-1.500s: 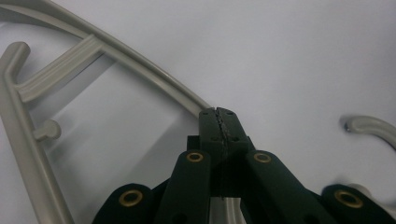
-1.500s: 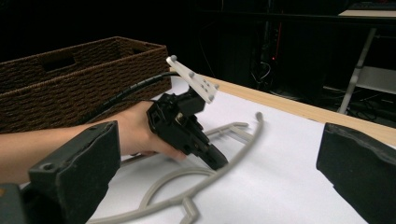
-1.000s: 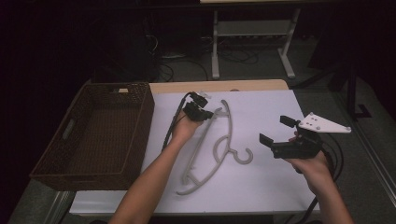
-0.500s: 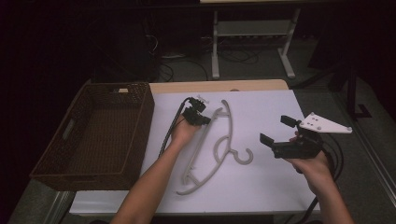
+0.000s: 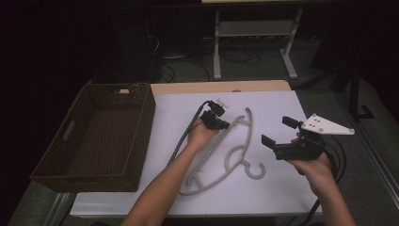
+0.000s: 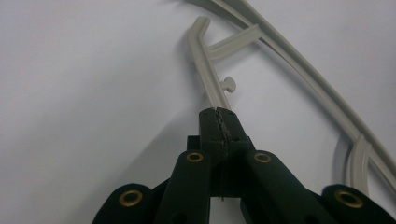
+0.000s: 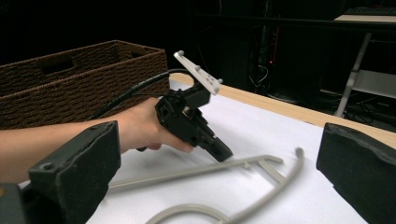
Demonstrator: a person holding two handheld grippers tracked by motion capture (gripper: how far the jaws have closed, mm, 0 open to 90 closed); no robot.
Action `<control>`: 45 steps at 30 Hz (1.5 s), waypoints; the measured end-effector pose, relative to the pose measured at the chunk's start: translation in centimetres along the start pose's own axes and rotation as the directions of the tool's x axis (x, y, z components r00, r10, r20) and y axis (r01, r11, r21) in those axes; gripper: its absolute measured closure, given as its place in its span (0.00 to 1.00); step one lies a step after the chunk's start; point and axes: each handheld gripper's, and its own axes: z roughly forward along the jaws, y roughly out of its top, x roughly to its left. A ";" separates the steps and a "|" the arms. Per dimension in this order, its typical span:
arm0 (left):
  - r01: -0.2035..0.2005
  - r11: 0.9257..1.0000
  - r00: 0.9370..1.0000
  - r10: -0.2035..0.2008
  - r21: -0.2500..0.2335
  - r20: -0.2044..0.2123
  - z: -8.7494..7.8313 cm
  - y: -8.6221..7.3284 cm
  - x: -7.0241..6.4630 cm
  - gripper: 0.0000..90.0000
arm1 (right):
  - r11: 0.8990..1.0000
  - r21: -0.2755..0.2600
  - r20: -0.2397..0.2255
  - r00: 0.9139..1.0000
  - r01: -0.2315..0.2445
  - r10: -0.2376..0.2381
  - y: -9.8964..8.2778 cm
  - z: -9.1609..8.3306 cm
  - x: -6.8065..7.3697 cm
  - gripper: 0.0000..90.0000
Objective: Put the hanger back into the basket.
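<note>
Basket left on table — hanger right of it, mid-table.

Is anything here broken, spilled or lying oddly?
Nothing stands out. The pale plastic hanger lies flat and looks whole on the white table, the wicker basket sits square beside it, and the left gripper is pinching the hanger's bar.

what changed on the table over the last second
The left gripper slid right and down from the hanger's end, its shut jaws now at the hanger's straight bar. The hanger, the basket and the open right gripper, held above the table, stayed put.
</note>
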 end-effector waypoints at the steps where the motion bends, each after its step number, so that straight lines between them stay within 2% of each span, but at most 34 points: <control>1: -0.009 1.000 1.000 0.009 0.003 0.007 0.2 0.2 -0.3 1.00 | 1.000 0.000 0.000 1.000 -0.001 0.001 0.0 0.0 0.0 0.00; 4: -0.015 1.000 1.000 0.016 -0.005 0.017 0.6 0.5 -0.9 1.00 | 1.000 -0.002 0.000 1.000 -0.004 0.004 0.0 0.0 -0.1 0.00; 5: -0.030 1.000 0.999 0.030 -0.006 0.018 0.8 0.7 -1.2 1.00 | 1.000 -0.002 -0.002 1.000 -0.005 0.005 -0.1 -0.1 -0.1 0.00; 9: -0.029 1.000 0.999 0.029 -0.002 0.020 0.1 0.5 -1.3 1.00 | 1.000 -0.004 -0.001 1.000 -0.005 0.005 -0.1 -0.1 -0.1 0.00; 10: -0.016 0.999 1.000 0.016 -0.030 0.008 -1.1 0.1 -1.3 0.99 | 1.000 -0.007 0.000 1.000 -0.006 0.006 -0.1 -0.2 -0.1 0.00; 12: 0.012 0.998 1.000 -0.012 -0.061 0.011 -2.5 -0.7 -1.4 0.93 | 1.000 -0.008 0.003 1.000 -0.010 0.010 -0.1 -0.3 -0.2 0.00; 14: 0.013 0.996 1.000 -0.011 -0.083 0.028 -3.9 -1.5 -1.5 0.89 | 1.000 -0.010 0.007 1.000 -0.010 0.010 0.0 -0.3 -0.3 0.00; 16: 0.016 0.996 0.999 -0.013 -0.090 0.032 -4.5 -2.0 -1.8 0.86 | 1.000 -0.009 0.008 1.000 -0.011 0.011 0.0 -0.3 -0.3 0.00; 17: 0.004 0.996 1.000 -0.002 -0.088 0.026 -5.2 -2.4 -2.0 0.78 | 1.000 -0.005 0.011 1.000 -0.007 0.007 0.0 -0.2 -0.2 0.00; 18: 0.010 0.996 0.999 -0.007 -0.086 0.040 -6.3 -3.3 -2.6 0.76 | 1.000 -0.003 0.011 1.000 -0.004 0.004 -0.1 -0.2 -0.1 0.00; 21: -0.006 0.998 0.999 0.008 -0.069 0.033 -7.2 -4.8 -3.7 0.68 | 1.000 0.003 0.009 1.000 0.001 -0.001 0.0 0.1 0.1 0.00; 24: -0.017 0.999 0.999 0.018 -0.043 0.026 -7.7 -6.2 -4.6 0.65 | 1.000 0.009 0.005 1.000 0.007 -0.007 0.0 0.2 0.3 0.00; 25: -0.017 0.999 0.999 0.018 -0.043 0.026 -7.7 -6.2 -4.6 0.64 | 1.000 0.009 0.005 1.000 0.007 -0.007 0.0 0.2 0.3 0.00; 26: -0.020 0.999 1.000 0.021 -0.027 0.014 -8.0 -6.9 -5.0 0.63 | 1.000 0.014 0.006 1.000 0.004 -0.004 -0.1 0.3 0.3 0.00; 28: -0.024 0.999 1.000 0.024 -0.022 0.009 -8.0 -7.3 -5.2 0.63 | 1.000 0.013 0.008 1.000 -0.001 0.001 -0.1 0.2 0.3 0.00; 29: -0.034 0.999 0.999 0.034 -0.003 0.000 -8.1 -7.8 -5.4 0.63 | 1.000 0.012 0.009 1.000 -0.001 0.001 -0.1 0.2 0.3 0.00; 36: -0.040 0.999 0.999 0.039 0.020 0.029 -7.7 -9.0 -6.2 0.64 | 1.000 0.009 0.010 1.000 0.000 0.000 -0.1 0.2 0.2 0.00; 45: -0.049 0.998 0.999 0.048 0.051 0.023 -7.1 -9.7 -6.1 0.76 | 1.000 0.009 0.012 1.000 0.003 -0.004 -0.2 0.2 0.1 0.00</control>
